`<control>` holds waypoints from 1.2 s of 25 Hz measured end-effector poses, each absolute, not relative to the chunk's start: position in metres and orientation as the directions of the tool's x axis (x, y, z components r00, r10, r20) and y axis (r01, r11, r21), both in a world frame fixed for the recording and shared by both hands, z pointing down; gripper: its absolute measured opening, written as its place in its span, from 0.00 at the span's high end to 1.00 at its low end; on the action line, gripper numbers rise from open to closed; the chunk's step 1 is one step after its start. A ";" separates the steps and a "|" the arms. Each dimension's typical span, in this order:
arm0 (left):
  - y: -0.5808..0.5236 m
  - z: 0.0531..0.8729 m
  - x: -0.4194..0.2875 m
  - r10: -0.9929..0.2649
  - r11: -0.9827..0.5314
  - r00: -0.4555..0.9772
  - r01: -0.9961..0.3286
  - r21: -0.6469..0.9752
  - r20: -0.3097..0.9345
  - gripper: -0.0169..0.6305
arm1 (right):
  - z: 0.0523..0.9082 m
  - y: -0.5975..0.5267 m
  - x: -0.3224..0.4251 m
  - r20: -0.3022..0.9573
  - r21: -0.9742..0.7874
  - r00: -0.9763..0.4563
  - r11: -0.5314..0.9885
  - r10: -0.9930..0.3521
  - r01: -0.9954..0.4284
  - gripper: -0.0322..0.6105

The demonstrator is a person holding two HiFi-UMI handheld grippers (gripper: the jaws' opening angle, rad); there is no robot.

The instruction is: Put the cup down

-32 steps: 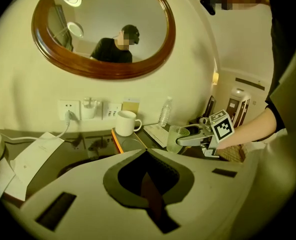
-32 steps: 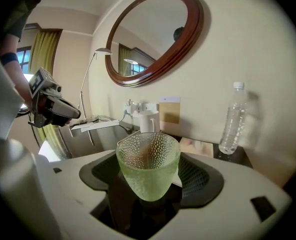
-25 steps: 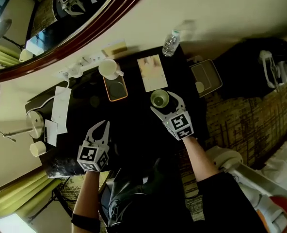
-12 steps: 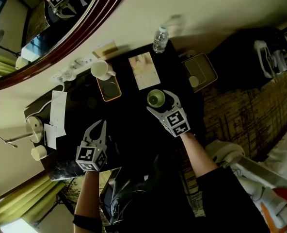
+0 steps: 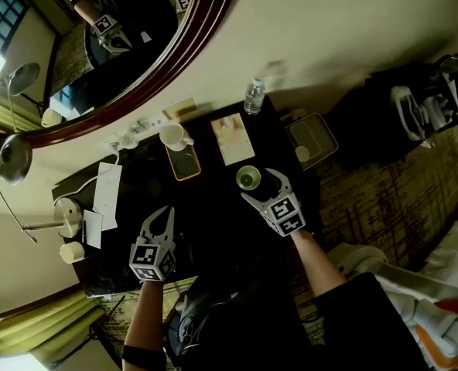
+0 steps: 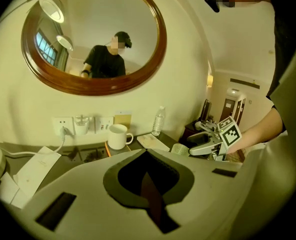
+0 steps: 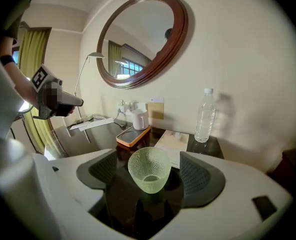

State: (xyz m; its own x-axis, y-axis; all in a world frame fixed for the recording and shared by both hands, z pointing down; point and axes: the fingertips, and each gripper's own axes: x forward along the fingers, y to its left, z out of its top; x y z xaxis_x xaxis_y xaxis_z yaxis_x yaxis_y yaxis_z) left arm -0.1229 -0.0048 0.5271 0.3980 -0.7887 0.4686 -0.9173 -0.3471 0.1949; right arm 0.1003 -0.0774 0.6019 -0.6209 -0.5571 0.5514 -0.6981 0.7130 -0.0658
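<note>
A pale green dimpled glass cup (image 7: 149, 169) stands upright on the dark glossy table (image 5: 213, 207), in front of a booklet. My right gripper (image 7: 149, 171) is open around it, with a gap between the cup and each pad. From above, the cup (image 5: 248, 178) sits between the right gripper's (image 5: 258, 184) spread fingers. My left gripper (image 5: 165, 212) hovers shut and empty over the table's near left part. In the left gripper view its jaws (image 6: 147, 154) meet, and the cup (image 6: 179, 149) shows far right.
At the back stand a white mug (image 5: 172, 136), an orange tray (image 5: 184, 162), a booklet (image 5: 233, 139) and a water bottle (image 5: 253, 97). Papers (image 5: 105, 195) and a lamp base (image 5: 68, 216) lie left. An oval mirror (image 5: 136, 37) hangs on the wall, and a side table (image 5: 312, 139) stands to the right.
The right jaws have spread slightly away from the cup, which stays on the table. The left gripper keeps its place. The head view has pulled back.
</note>
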 end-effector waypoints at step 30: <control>0.010 0.477 -0.134 -0.819 -0.362 0.406 -0.914 0.184 0.406 0.97 | 0.508 -0.035 0.124 0.518 -0.152 -0.642 0.678 -0.565 -0.720 0.93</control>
